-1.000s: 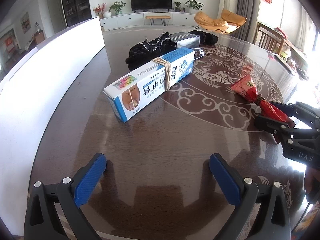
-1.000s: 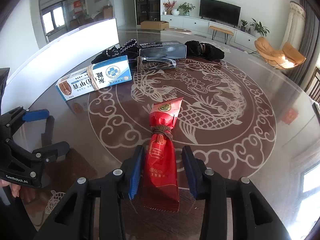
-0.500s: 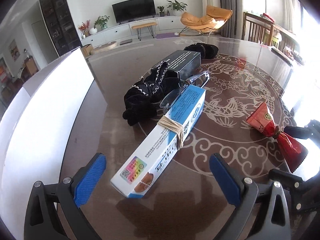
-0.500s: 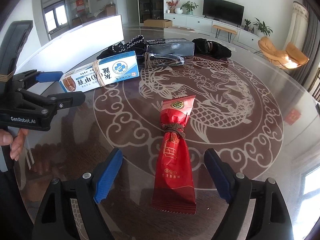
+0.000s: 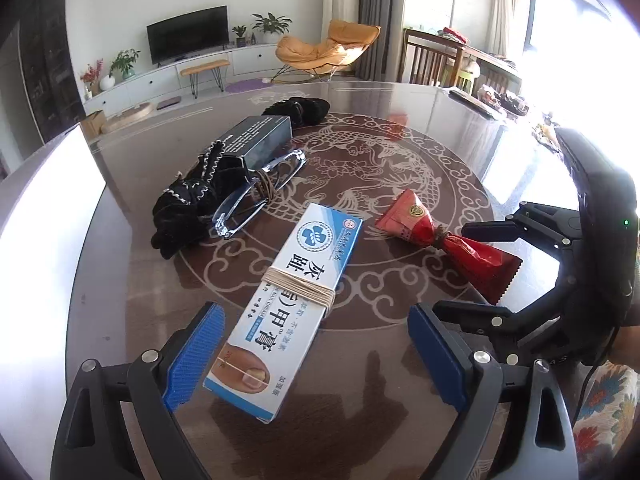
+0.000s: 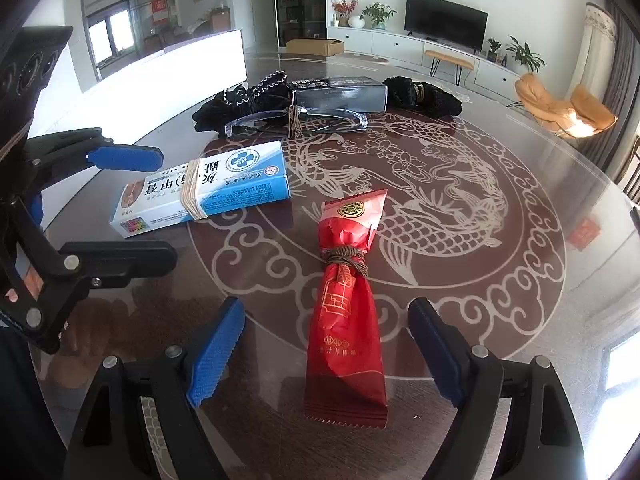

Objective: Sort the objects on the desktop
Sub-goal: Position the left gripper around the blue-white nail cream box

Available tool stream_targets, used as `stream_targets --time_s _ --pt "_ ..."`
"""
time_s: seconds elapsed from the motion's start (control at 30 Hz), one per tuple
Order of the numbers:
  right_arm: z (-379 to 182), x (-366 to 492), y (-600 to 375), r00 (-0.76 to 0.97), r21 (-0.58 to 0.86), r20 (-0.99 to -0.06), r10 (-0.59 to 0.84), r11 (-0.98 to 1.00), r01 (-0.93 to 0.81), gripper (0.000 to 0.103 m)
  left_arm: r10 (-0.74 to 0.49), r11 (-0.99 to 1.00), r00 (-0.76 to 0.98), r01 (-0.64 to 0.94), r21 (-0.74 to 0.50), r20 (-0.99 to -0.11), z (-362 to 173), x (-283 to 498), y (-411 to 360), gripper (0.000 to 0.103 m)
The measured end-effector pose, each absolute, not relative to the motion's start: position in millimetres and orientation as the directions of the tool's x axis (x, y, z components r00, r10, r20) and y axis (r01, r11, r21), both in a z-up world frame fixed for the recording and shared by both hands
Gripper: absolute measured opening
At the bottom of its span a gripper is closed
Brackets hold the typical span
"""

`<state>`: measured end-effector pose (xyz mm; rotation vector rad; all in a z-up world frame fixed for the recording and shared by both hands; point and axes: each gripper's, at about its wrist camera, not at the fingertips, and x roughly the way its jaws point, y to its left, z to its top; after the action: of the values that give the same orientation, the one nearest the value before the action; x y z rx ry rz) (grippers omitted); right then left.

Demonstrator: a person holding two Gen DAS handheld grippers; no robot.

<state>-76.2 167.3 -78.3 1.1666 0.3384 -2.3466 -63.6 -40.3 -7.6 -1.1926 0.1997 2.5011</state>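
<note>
Left gripper (image 5: 312,356): jaws spread wide and closing, with the near end of the blue-and-white cream box (image 5: 288,312) between them; the pads do not press on it yet. The box lies flat on the desk (image 5: 460,152), inside the near edge, long axis running away from the jaws and slanted to the right. A tan cord (image 5: 300,286) binds its middle.

Right gripper (image 6: 324,348): jaws spread, not moving, standing either side of the red sachet (image 6: 348,300) without touching it. The sachet lies flat near the desk's near edge, tied at the waist with brown cord (image 6: 346,258).

Further out, toward the far edge: clear glasses (image 5: 256,196), a black cloth bundle (image 5: 188,204), a dark box (image 5: 260,140), and a second black bundle (image 5: 298,108). A white panel (image 5: 44,240) stands along the left edge.

Judgement: the step in hand is the pick of the cream box. The box sits skewed between the pads, closer to the left one, so that pad would likely meet it first and swing it. Squaring the jaws to the long sides and centring them before closing should give flat contact. Grip below the cord, clear of it. Cardboard will dent; a light close suffices.
</note>
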Motion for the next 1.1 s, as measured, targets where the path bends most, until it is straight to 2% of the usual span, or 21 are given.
stream_targets --time_s 0.07,0.27,0.33,0.37,0.4,0.47,0.5,0.77,0.83,0.87,0.9,0.97,1.1 --pt "-78.3 -76.2 167.4 -0.512 -0.002 -0.797 -0.319 -0.847 0.531 0.084 0.239 -0.932 -0.573 -0.362 -0.02 -0.784 -8.7 -68.0 -44.9 0.094" --pt "-78.1 -76.1 167.7 -0.514 -0.005 -0.798 -0.314 -0.85 0.527 0.086 0.123 -0.904 -0.521 -0.411 0.121 -0.845 -32.8 -89.0 -22.4 0.094" --pt "-78.0 -76.1 167.9 -0.514 -0.006 -0.799 -0.313 -0.85 0.527 0.086 0.153 -0.917 -0.51 -0.393 0.071 -0.846 -35.9 -95.4 -26.1 0.094" --pt "-78.1 -76.1 167.8 -0.514 -0.006 -0.798 -0.314 -0.85 0.527 0.086 0.177 -0.929 -0.5 -0.37 0.025 -0.848 -35.8 -99.0 -30.4 0.087" --pt "-78.0 -76.0 167.8 -0.514 -0.006 -0.798 -0.313 -0.85 0.527 0.087 0.178 -0.942 -0.5 -0.335 -0.001 -0.848 -36.2 -101.9 -34.1 0.067" --pt "-78.4 -77.0 169.0 -0.515 -0.005 -0.8 -0.308 -0.854 0.52 0.088 0.149 -0.96 -0.526 -0.28 0.005 -0.837 -36.2 -102.0 -37.4 0.046" --pt "-78.3 -77.5 169.9 -0.514 -0.002 -0.8 -0.309 -0.856 0.517 0.089 0.134 -0.966 -0.529 -0.257 0.008 -0.838 -36.9 -100.1 -39.1 0.043" --pt "-78.0 -77.7 170.6 -0.514 -0.002 -0.801 -0.307 -0.857 0.516 0.091 0.0 -1.0 -0.583 0.007 -0.005 -0.813 -42.1 -35.0 -71.4 0.044" --pt "-78.9 -78.0 170.2 -0.511 -0.006 -0.804 -0.303 -0.856 0.517 0.095 -0.004 -1.0 -0.596 0.017 -0.007 -0.803 -43.2 -26.9 -76.0 0.045" --pt "-78.9 -78.1 170.2 -0.511 -0.007 -0.805 -0.301 -0.857 0.516 0.095 -0.002 -1.0 -0.601 0.016 -0.01 -0.799 -44.2 -24.9 -76.3 0.051" --pt "-79.5 -78.7 170.1 -0.511 -0.007 -0.805 -0.301 -0.857 0.516 0.095 0.003 -1.0 -0.598 0.015 -0.015 -0.802 -45.6 -24.6 -75.8 0.072" --pt "-79.9 -79.0 170.1 -0.511 -0.009 -0.806 -0.299 -0.858 0.514 0.096 -0.003 -1.0 -0.576 0.026 -0.015 -0.817 -50.2 -27.8 -74.6 0.1" --pt "-81.1 -80.2 170.7 -0.511 -0.011 -0.809 -0.291 -0.861 0.508 0.099 -0.017 -1.0 -0.575 0.017 0.009 -0.818 -51.4 -29.4 -69.2 0.101"
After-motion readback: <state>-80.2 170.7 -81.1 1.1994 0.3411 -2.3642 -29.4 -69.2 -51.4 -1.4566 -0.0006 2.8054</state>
